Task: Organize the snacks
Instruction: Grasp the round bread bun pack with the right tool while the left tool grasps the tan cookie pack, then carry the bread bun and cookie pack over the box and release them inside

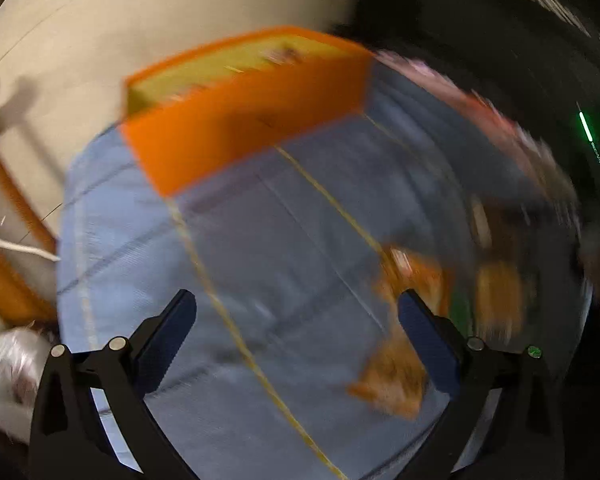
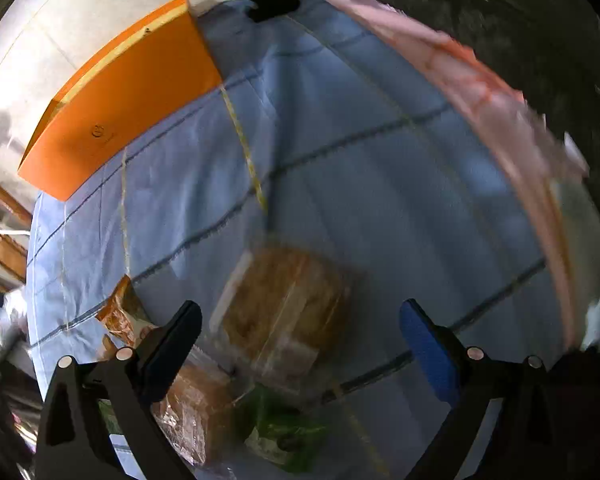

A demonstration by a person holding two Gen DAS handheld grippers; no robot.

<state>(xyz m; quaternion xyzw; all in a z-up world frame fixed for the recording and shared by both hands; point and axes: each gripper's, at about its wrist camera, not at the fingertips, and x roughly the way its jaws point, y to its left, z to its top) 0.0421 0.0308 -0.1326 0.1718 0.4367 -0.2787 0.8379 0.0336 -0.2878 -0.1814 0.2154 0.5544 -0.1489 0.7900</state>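
Note:
An orange box [image 1: 236,120] with a yellow-green inside stands at the far end of a blue checked cloth [image 1: 284,240]; the right wrist view shows the orange box [image 2: 120,100] at upper left. My left gripper [image 1: 296,304] is open above bare cloth, with blurred orange snack packets [image 1: 396,380] beside its right finger. My right gripper [image 2: 300,312] is open over a clear-wrapped brown snack pack [image 2: 284,304]; its pads stand apart from the pack. Another brown wrapped pack [image 2: 196,412], a green packet [image 2: 280,432] and an orange packet [image 2: 120,312] lie nearby.
A pink patterned cloth edge [image 2: 500,112] runs along the right side of the blue cloth. Wooden furniture [image 1: 8,200] and a white cable [image 1: 20,248] stand at the left on a pale floor. A crumpled clear bag [image 1: 12,368] lies at lower left.

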